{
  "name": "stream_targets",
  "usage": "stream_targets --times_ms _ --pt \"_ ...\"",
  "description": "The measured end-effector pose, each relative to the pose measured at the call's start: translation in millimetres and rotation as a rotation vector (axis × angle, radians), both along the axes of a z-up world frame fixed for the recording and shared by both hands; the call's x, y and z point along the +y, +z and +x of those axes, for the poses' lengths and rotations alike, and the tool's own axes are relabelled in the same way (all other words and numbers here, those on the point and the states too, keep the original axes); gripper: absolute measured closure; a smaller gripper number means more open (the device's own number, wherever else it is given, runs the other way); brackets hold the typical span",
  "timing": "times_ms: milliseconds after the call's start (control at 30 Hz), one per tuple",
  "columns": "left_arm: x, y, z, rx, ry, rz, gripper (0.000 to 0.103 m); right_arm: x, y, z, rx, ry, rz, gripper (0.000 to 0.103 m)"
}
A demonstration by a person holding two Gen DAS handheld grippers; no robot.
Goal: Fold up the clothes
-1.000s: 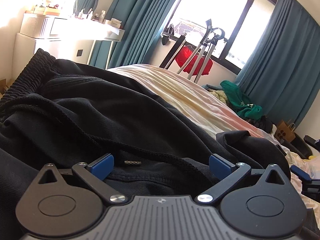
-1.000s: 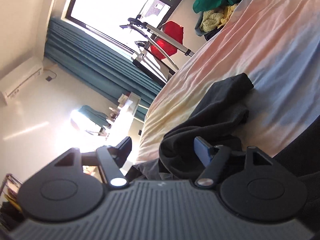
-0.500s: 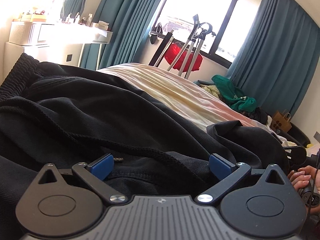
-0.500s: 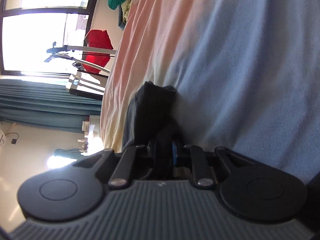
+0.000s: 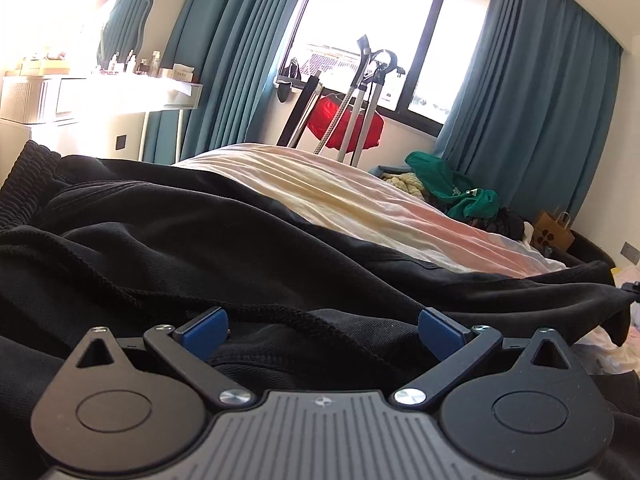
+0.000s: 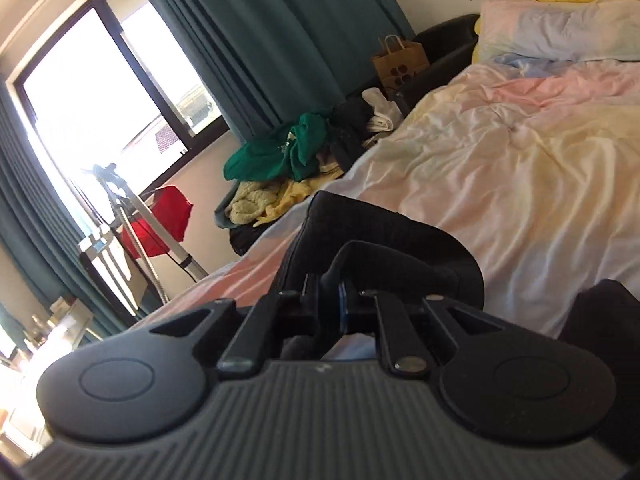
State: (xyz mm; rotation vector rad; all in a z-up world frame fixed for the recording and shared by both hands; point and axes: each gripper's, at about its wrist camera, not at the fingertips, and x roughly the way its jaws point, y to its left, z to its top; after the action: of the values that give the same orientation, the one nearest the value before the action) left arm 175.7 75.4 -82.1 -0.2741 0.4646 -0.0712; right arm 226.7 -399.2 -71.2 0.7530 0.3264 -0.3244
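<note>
A pair of black drawstring trousers (image 5: 168, 236) lies spread over the bed, its ribbed waistband at the far left and a drawstring cord (image 5: 280, 314) running across the fabric. My left gripper (image 5: 322, 330) is open, its blue pads resting low on the cloth either side of the cord. In the right wrist view my right gripper (image 6: 330, 300) is shut on a fold of the black trousers (image 6: 384, 240), which bunches up just past the fingers and is stretched out above the bed.
The bed (image 6: 520, 168) has a crumpled pastel sheet and a pillow (image 6: 560, 28) at its head. A pile of green and yellow clothes (image 6: 288, 160) lies on the floor by the window. A stand with a red item (image 5: 348, 120) and a dressing table (image 5: 100, 92) stand beyond.
My right gripper, shut on the trouser fabric, has swung round and pulled the leg out to the right. The cloth in front of my left gripper now lies flatter and stretched.
</note>
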Motion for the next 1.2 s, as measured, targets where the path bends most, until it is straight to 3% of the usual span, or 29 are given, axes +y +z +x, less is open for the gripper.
stream_targets --times_ms 200,267,367,600,767,833,933,1200 --pt "6.3 -2.8 1.3 0.034 0.009 -0.037 0.001 -32.5 -68.2 -32.6 0.127 -0.039 0.209 0.091" --pt "7.8 -2.9 0.5 0.04 0.012 -0.045 0.001 -24.9 -47.0 -34.2 0.069 -0.017 0.111 0.091" --pt "8.1 -1.3 -1.3 0.047 0.009 -0.036 0.001 -18.9 -24.8 -35.5 -0.001 -0.02 0.053 0.091" --pt "3.4 1.7 -6.5 0.05 -0.005 -0.004 0.001 -55.1 -65.0 -41.0 0.144 -0.085 0.179 0.095" --pt "2.4 -0.3 -6.1 0.063 -0.002 0.014 0.001 -62.6 -36.0 -58.3 0.123 -0.163 -0.01 0.1" --pt "1.8 -0.9 -5.7 0.073 -0.004 0.018 0.001 -73.3 -44.1 -64.7 0.162 -0.182 0.012 0.1" --pt "-1.1 0.5 -5.0 0.081 -0.01 0.024 0.001 -73.4 -58.2 -67.4 0.238 -0.143 0.013 0.1" --pt "-8.8 8.2 -12.0 0.094 -0.022 0.064 0.001 -23.1 -47.2 -56.0 0.166 0.055 0.105 0.096"
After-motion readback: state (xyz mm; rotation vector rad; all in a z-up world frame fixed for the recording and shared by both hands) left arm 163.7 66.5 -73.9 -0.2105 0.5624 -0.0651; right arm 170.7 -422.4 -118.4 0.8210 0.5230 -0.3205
